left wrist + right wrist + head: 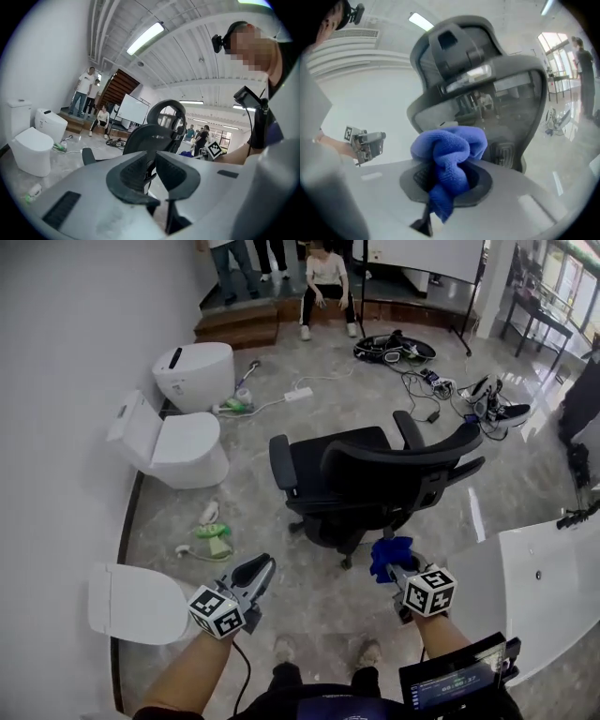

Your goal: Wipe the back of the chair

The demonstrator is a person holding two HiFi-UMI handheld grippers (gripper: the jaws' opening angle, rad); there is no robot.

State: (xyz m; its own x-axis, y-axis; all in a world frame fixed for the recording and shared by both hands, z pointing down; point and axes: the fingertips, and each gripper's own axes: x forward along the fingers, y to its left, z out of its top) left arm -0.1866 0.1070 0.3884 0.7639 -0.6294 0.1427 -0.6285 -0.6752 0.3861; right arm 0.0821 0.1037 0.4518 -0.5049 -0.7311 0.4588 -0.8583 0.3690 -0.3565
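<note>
Big open room with a grey marble-look tiled floor [309,381], white ceramic toilets [183,442] lined up along the left wall and a few people way at the back. In the middle sits the black mesh-backed office chair [375,479], its back turned toward me.

From the right gripper view the back [487,89] fills most of the frame: dark mesh, plastic spine, headrest on top. My blue microfibre cloth [447,154] hangs close in front of it but isn't touching. My right gripper [401,573] is clamped on the cloth, with a fat wad bulging out past the jaws. My left gripper [262,568] is off to the side, jaws nearly together with just a slim gap and nothing in it.

Honestly this could be me lining up a pass or pulling off after one, can't say which.

My guess at what makes any pass go well:
- let the wad lead, so fabric meets the mesh, not plastic
- go light, mesh gives
- that chair probably rolls and swivels, so the free left gripper looks handy for steadying it
</note>
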